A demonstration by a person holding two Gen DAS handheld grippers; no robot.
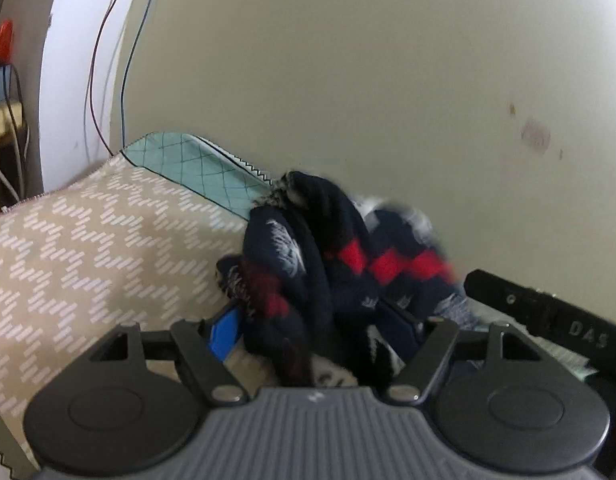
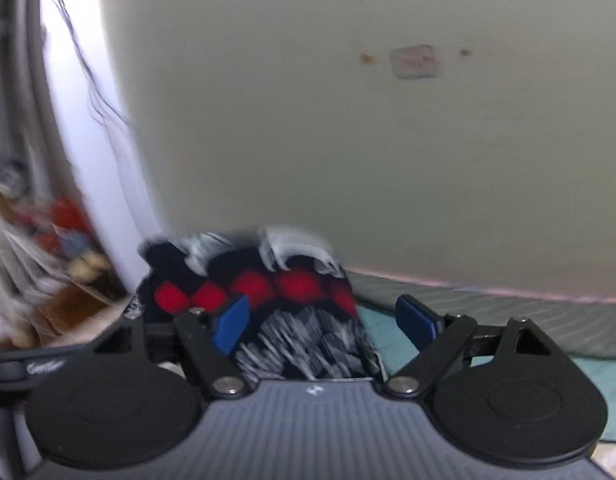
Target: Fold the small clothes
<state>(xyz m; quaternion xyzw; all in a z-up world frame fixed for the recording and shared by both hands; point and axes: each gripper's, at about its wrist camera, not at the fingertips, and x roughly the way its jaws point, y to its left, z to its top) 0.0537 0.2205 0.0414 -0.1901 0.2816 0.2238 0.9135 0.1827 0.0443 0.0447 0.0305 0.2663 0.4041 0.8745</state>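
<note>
A small navy knit garment [image 1: 328, 256] with red bands and white-grey pattern is bunched up in front of my left gripper [image 1: 320, 332]. Its folds lie between the blue pads [image 1: 224, 330] and hide the right pad, so the jaw state is unclear. In the right wrist view the same garment [image 2: 252, 292] sits blurred just ahead of my right gripper [image 2: 328, 320]. Its blue pads [image 2: 232, 324] stand wide apart, open, with the grey-white patterned part of the garment lying between them, not pinched.
A beige patterned cloth [image 1: 80, 248] covers the surface at left, with a teal quilted mat [image 1: 196, 168] behind it. A plain wall [image 1: 348, 60] rises close behind. A black gripper part [image 1: 548, 312] is at right. Wires [image 1: 108, 60] hang at left; clutter [image 2: 40, 272] lies left.
</note>
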